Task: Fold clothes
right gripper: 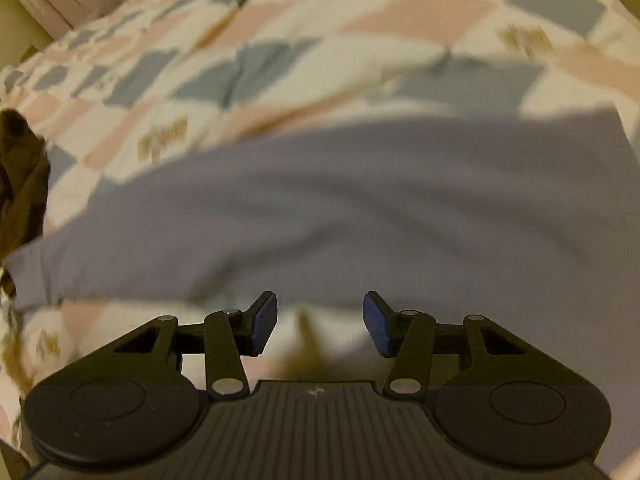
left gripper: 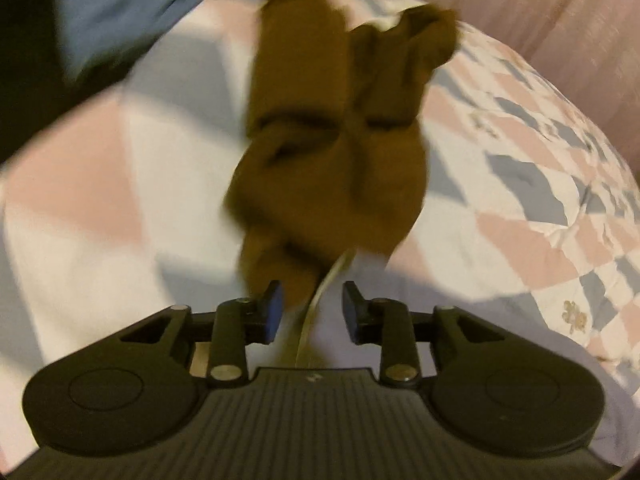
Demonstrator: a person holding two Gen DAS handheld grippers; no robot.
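- The left gripper (left gripper: 311, 312) pointed down at a patchwork quilt (left gripper: 520, 208) of pink, white and grey-blue patches; its blue-padded fingers (left gripper: 273, 312) stood spread apart with nothing pinched between them
- A brown garment (left gripper: 332, 136), bunched and blurred, lay on the quilt from just beyond the fingertips up toward 12 o'clock; its near end sat right against the left finger's tip, though whether it touched could not be told
- A pale cord or strip (left gripper: 316, 300) ran from the garment's near end down through the gap between the fingers
- A blue garment (left gripper: 112, 12) lay at 10 to 11 o'clock in the left wrist view, well apart from the brown one
- The right gripper (right gripper: 320, 322) also pointed down, its fingers (right gripper: 376, 322) spread wide and holding nothing
- A grey-lilac garment (right gripper: 320, 208) lay flat across the quilt (right gripper: 280, 40) just beyond the right fingertips, stretching from 9 to 3 o'clock
- A dark brown cloth (right gripper: 24, 184) showed at the 9 o'clock edge of the right wrist view
- A pinkish wall or headboard (left gripper: 540, 12) rose past the quilt at 1 o'clock in the left view
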